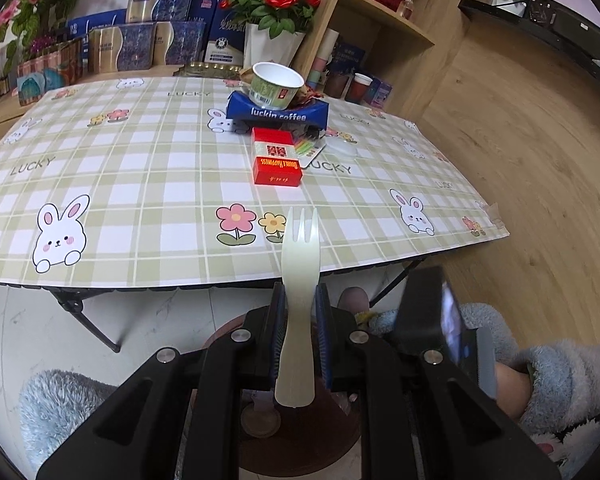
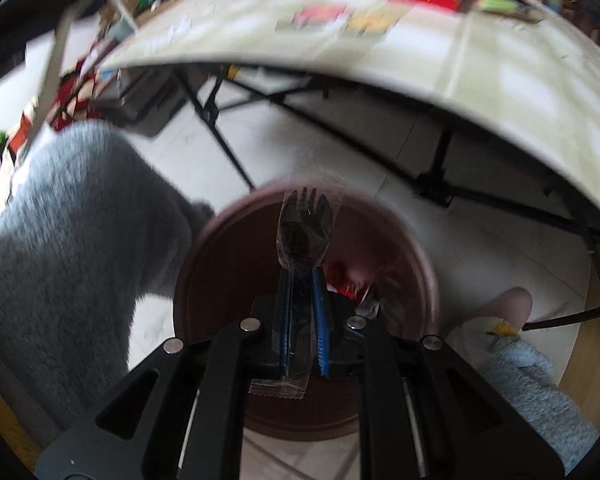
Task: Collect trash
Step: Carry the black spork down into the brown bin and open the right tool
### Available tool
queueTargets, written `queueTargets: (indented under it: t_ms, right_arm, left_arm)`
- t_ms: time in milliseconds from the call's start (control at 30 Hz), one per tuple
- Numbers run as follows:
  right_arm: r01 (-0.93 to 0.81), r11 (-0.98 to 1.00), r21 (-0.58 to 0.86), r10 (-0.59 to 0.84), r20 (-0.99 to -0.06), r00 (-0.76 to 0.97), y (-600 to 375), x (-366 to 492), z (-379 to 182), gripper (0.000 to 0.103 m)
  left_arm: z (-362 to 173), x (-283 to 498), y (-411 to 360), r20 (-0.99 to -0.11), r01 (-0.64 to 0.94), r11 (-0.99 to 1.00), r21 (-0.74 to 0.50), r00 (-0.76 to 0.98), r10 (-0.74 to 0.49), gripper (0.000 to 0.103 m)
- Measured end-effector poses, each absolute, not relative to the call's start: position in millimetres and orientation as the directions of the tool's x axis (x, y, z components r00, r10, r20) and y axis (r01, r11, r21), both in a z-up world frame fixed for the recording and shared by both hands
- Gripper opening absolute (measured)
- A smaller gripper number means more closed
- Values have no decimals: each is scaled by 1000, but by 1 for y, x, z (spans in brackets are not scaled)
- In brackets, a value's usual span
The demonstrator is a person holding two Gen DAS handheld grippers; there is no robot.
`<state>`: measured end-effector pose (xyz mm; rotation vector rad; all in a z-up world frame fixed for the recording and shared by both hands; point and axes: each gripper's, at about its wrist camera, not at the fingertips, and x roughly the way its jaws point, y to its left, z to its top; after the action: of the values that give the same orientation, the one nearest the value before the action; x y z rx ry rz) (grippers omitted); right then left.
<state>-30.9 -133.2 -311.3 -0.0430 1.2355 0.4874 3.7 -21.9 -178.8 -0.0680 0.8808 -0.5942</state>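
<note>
In the left view, the left gripper (image 1: 300, 300) pinches a white fork (image 1: 299, 280) near the table (image 1: 140, 184), where a red box (image 1: 276, 162) sits. In the right view (blurry), the right gripper (image 2: 303, 280) squeezes a wrapped black fork (image 2: 305, 228) over the brown bin (image 2: 220, 280).

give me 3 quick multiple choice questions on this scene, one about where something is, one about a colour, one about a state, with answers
1. Where does the paper cup stand?
A. on the blue luckin coffee box
B. on the floor
C. inside the bin

2. What colour is the fork held by the left gripper?
A. black
B. pale cream
C. red

3. What is the state of the right gripper?
A. open and empty
B. shut on a wrapped black fork
C. shut on a red box

Answers:
1. A, the cup sits on top of the blue box on the table.
2. B, the fork between the fingers is pale cream.
3. B, its fingers clamp the clear wrapper, above the brown bin.
</note>
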Motion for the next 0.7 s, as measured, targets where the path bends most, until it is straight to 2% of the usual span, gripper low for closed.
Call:
queueTargets:
  t_ms: [67, 133, 167, 200, 267, 300, 333, 433, 600, 700]
  right_arm:
    - [-391, 892, 226, 319, -928, 192, -129, -31, -320, 15]
    - [-384, 899, 210, 290, -943, 161, -128, -30, -328, 22]
    - [-375, 903, 207, 281, -948, 152, -129, -29, -331, 38]
    - [-366, 908, 205, 273, -951, 145, -130, -29, -332, 48]
    - [-333, 921, 201, 256, -958, 130, -135, -26, -337, 51]
    - [-317, 928, 195, 246, -961, 130, -138, -24, -337, 61]
    - [-291, 938, 187, 235, -962, 140, -143, -22, -337, 66]
    - [-245, 946, 214, 269, -938, 221, -155, -20, -320, 73]
    - [-150, 956, 252, 292, -847, 444, -185, -25, -272, 93]
    - [-98, 959, 266, 277, -812, 514, -202, -29, -250, 95]
  left_arm:
    - [-181, 5, -22, -708, 460, 837, -296, 483, -515, 15]
    - [-183, 6, -22, -712, 456, 839, -298, 479, -514, 15]
    - [-184, 7, -21, -713, 454, 839, -299, 477, -513, 15]
    - [-185, 7, -21, -715, 452, 840, -300, 476, -512, 15]
    - [-187, 8, -20, -720, 448, 842, -300, 473, -508, 15]
    - [-188, 9, -19, -721, 446, 843, -299, 473, -506, 15]
    - [-188, 9, -19, -722, 444, 844, -299, 473, -505, 15]
    - [-190, 11, -18, -726, 447, 846, -291, 473, -499, 15]
    - [-193, 12, -17, -737, 493, 840, -228, 477, -480, 15]
    - [-194, 17, -9, -740, 495, 835, -241, 464, -488, 15]
